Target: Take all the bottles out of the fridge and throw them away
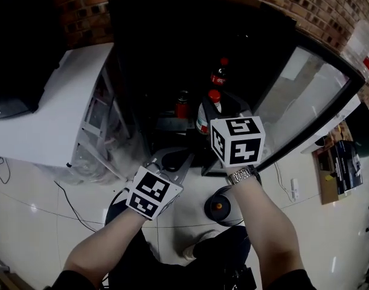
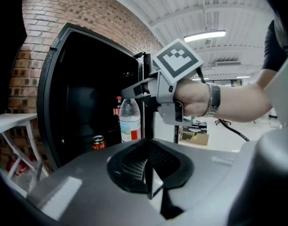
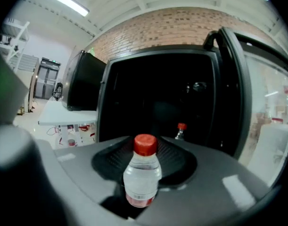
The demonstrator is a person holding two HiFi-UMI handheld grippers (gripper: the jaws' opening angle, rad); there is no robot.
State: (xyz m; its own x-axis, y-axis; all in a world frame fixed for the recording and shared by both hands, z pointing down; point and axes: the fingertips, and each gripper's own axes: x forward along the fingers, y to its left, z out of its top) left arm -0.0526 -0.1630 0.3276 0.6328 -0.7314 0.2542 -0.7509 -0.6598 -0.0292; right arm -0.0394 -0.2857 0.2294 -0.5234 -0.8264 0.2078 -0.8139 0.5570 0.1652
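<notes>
Before the fridge [image 1: 172,35] and can [image 2: 98,142], right jaws clamp a bottle [image 3: 143,175]; left jaws closed.

Both your forearms reach forward side by side, the right forearm [image 1: 266,222] further out than the left forearm [image 1: 102,246], with a watch [image 1: 241,174] on the right wrist. Your left hand-held gripper [image 2: 149,173] has its jaws together with nothing between them. Your right hand-held gripper [image 2: 129,94] points roughly level, jaws clamped on a clear bottle [image 3: 142,175] held upright.
</notes>
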